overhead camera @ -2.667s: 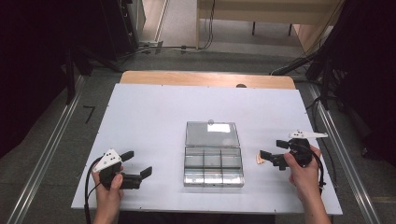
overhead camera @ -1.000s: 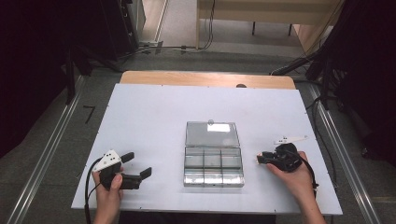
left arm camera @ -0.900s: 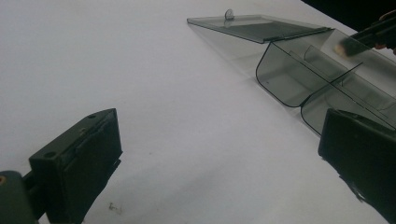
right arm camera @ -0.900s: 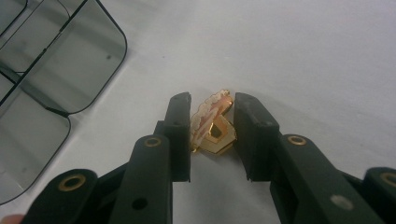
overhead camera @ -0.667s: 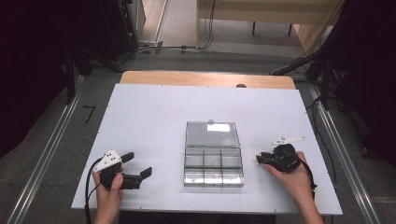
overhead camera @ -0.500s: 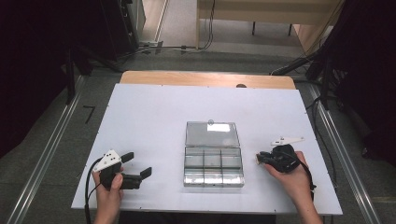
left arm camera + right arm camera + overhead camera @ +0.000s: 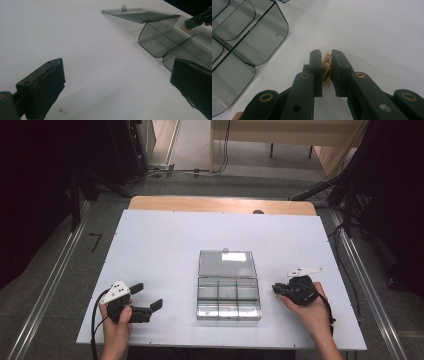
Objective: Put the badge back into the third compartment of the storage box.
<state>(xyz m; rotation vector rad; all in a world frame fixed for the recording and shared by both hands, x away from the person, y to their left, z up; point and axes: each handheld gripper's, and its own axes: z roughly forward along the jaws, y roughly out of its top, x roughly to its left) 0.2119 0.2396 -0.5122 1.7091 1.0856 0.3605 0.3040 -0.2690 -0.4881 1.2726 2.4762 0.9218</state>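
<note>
Right hand-held gripper (image 7: 326, 65) has just closed on a small gold part (image 7: 326, 67) right of the open compartment box (image 7: 228, 290); all compartments empty, placement outstanding; left hand-held gripper (image 7: 148, 296) stands apart, idle.

Bright white table (image 7: 165, 245), dark surroundings, glare on box lid (image 7: 235, 256), soft close-ups

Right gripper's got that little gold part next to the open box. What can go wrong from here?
1. The gold part is thin and sits edge-on between the right gripper jaws; it may twist or slip out when lifted.
2. The jaw tips are down at the white table; they might scrape it and flick the part away.
3. The clear compartment box is small-celled, so the part may land in the wrong cell or clip a divider.
</note>
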